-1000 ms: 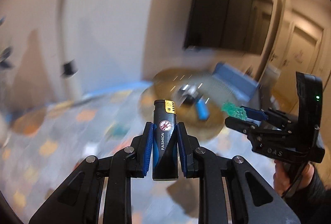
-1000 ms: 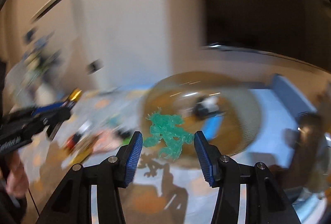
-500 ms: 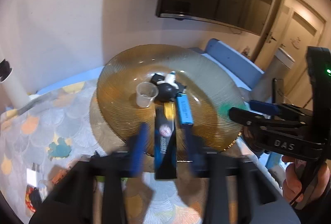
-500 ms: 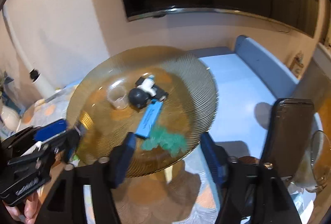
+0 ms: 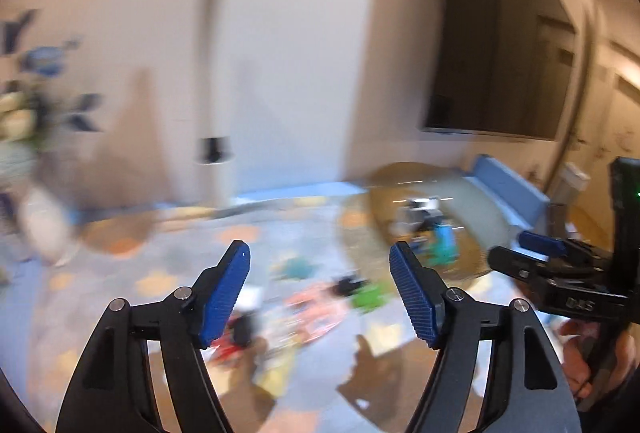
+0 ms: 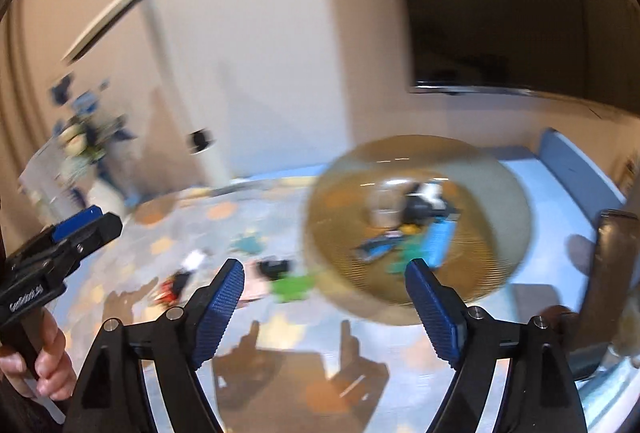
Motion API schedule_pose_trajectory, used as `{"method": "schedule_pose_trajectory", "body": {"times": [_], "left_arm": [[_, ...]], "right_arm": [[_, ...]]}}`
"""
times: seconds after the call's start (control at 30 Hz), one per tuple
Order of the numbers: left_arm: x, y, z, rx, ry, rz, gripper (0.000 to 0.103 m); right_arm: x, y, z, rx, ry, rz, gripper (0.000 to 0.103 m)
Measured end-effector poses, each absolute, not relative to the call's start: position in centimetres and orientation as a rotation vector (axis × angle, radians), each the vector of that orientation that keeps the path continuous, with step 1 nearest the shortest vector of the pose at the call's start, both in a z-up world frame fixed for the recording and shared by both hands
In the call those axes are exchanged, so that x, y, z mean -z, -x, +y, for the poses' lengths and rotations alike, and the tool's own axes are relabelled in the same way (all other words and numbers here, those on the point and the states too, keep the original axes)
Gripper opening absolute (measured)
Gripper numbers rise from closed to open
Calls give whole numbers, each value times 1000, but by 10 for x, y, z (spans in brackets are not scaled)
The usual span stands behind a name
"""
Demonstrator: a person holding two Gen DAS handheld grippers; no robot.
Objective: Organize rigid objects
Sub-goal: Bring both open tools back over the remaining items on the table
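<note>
1. The left gripper (image 5: 320,289) has its fingers (image 5: 224,297) released and spreading wider, with nothing between them; only the patterned table (image 5: 168,257) shows through the gap.
2. The right gripper (image 6: 324,309) is likewise released, its jaws opening, and it carries nothing.
3. The amber glass plate (image 6: 508,189) lies ahead of the right fingers and to their right. It serves as the collecting spot, so the sorted things sit in its middle: a blue lighter (image 6: 440,239), a teal figure (image 6: 408,253), a dark lighter (image 6: 378,247) and some black and white pieces too blurred to name.
4. Loose items remain on the table just ahead of both pairs of fingers: a green toy (image 6: 294,285), a black piece (image 6: 274,267) and a red and black item (image 6: 174,287).
5. Judging by this, the open fingers suit reaching for one of these next.
</note>
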State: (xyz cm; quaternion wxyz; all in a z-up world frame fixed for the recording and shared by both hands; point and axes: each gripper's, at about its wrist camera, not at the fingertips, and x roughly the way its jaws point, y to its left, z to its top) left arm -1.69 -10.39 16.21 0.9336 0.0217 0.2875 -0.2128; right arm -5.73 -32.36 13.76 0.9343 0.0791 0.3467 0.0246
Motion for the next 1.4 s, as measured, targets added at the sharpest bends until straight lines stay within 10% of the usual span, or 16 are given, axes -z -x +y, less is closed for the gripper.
{"method": "schedule_pose_trajectory", "body": {"times": [0.6,1.4], "left_arm": [[-29,17,24,155,73,762,80],[-23,14,28,158,104,788,80]], "right_arm": [[-31,43,-222,-178,-101,831,82],[-26,44,-204,-159,2,838,89]]}}
